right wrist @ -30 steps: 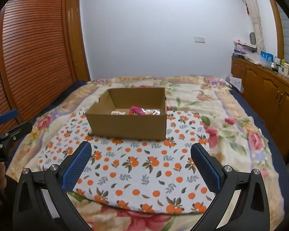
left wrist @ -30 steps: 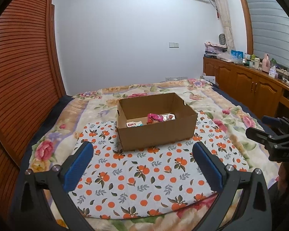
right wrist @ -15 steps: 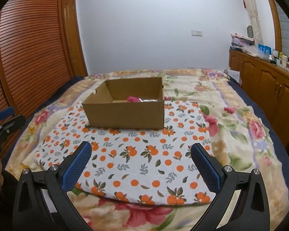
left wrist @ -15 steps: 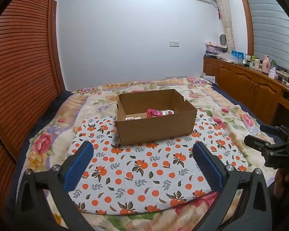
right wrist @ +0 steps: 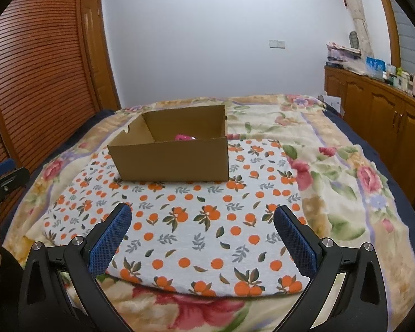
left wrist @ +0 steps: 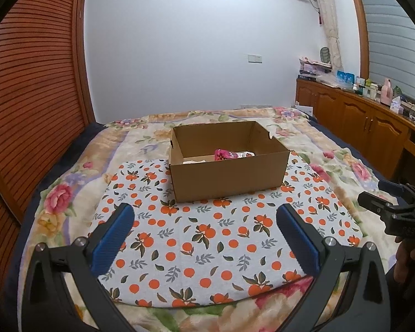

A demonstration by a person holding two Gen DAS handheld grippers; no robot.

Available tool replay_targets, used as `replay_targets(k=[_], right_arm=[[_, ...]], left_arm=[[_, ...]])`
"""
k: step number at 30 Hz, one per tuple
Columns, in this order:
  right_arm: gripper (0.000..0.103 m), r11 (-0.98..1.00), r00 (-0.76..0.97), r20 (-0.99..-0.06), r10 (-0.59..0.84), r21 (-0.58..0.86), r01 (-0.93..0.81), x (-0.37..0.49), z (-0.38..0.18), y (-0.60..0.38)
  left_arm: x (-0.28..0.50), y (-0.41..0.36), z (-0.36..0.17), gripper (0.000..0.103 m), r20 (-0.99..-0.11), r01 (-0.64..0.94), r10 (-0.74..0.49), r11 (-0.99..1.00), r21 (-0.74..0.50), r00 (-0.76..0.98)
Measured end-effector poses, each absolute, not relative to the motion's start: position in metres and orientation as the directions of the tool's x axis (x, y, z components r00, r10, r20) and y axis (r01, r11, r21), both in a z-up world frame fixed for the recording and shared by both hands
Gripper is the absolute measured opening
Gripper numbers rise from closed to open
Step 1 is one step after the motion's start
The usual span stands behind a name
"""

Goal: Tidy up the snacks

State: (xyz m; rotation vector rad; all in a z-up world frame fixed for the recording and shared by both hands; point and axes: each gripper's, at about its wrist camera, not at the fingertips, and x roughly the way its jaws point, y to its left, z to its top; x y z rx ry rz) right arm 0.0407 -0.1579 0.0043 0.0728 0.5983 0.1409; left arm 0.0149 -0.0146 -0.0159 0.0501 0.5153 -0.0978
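Note:
An open cardboard box (left wrist: 229, 175) (right wrist: 171, 161) stands on an orange-print cloth (left wrist: 207, 238) (right wrist: 196, 221) spread over the bed. Inside it lie a pink snack packet (left wrist: 223, 155) (right wrist: 183, 137) and pale packets (left wrist: 244, 154), mostly hidden by the box's front wall. My left gripper (left wrist: 206, 221) hangs open above the cloth, well short of the box, holding nothing. My right gripper (right wrist: 202, 221) is likewise open and empty, back from the box. Each gripper shows at the edge of the other's view: the right gripper (left wrist: 384, 207) and the left gripper (right wrist: 5, 174).
A floral blanket (right wrist: 345, 171) covers the bed. A slatted wooden wardrobe (left wrist: 27, 105) runs along the left. Wooden cabinets (left wrist: 373, 127) with bottles and boxes on top line the right wall. A hand (left wrist: 409, 257) grips the right tool.
Both grippers have sunk lower and drawn back from the box, so less of its inside shows. Both stayed open and empty. The box has not moved.

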Motion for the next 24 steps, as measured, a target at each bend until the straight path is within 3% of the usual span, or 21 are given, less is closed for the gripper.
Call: replay_targets(k=[24], right_arm=[[0.103,0.989,0.822,-0.55,0.145,0.112,-0.099,0.0414,0.0045,-0.1609]], left_arm=[[0.0122,-0.0176,-0.0145,0.103,-0.478,0.102,-0.064,0.993,0.053,0.876]])
